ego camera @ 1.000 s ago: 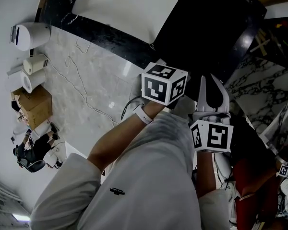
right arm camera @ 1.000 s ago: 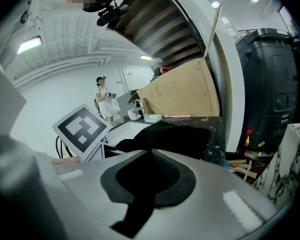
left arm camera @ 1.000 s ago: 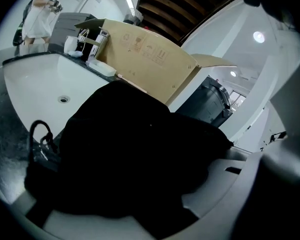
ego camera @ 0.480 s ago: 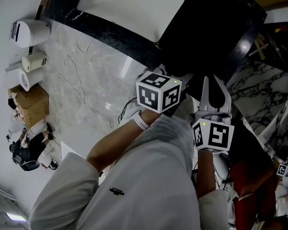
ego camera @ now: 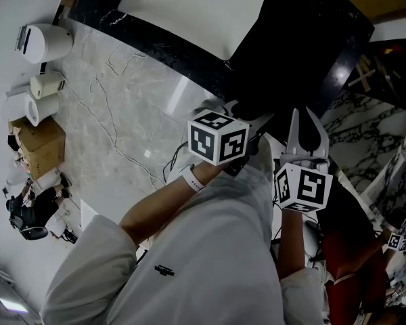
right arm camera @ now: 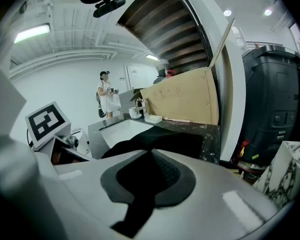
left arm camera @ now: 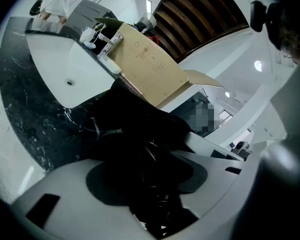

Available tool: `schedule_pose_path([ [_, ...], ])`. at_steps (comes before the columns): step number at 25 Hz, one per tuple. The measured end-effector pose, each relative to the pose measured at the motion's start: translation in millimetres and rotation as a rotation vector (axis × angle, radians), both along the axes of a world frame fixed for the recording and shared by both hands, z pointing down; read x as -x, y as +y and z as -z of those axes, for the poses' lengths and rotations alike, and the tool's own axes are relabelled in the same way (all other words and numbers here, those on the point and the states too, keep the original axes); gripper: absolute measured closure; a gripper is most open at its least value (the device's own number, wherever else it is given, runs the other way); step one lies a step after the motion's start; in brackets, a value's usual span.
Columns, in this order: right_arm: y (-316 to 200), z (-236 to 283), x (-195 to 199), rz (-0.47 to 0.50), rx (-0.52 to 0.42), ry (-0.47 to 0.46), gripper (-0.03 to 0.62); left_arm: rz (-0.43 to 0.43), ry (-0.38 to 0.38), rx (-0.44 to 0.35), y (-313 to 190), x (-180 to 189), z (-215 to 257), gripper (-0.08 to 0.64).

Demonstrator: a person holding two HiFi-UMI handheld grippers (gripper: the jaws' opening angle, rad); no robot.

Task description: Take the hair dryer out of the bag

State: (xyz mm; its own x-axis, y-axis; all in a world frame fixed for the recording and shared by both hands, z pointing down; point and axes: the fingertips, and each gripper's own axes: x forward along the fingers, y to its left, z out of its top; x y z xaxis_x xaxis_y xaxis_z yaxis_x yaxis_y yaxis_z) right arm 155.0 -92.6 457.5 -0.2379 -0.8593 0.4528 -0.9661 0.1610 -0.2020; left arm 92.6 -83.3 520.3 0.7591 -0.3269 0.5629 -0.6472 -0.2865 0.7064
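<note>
— What is over on the left?
— A white sink set in the black worktop. To its right, the left tool stands wide, grasping the hair dryer, black with a coiled cord, hard against the black bag on the worktop.
— And the right tool?
— Clenched, tips at the bag's cloth. Whether it pinches the cloth, I cannot tell.
</note>
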Motion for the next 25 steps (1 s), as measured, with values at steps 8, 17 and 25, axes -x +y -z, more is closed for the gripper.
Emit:
schedule_pose_path([
  [8,-7,6,3,0.028,-0.015,0.037,0.562,-0.022,0.035,0.045,26,10,11,0.356],
  [17,-12,11,1,0.067,0.004,0.049,0.561,-0.1,0.021,0.038,44,23,22,0.356],
  [25,-18,12,-7,0.133,0.055,0.069,0.56,-0.247,-0.004,-0.011,67,33,35,0.356],
])
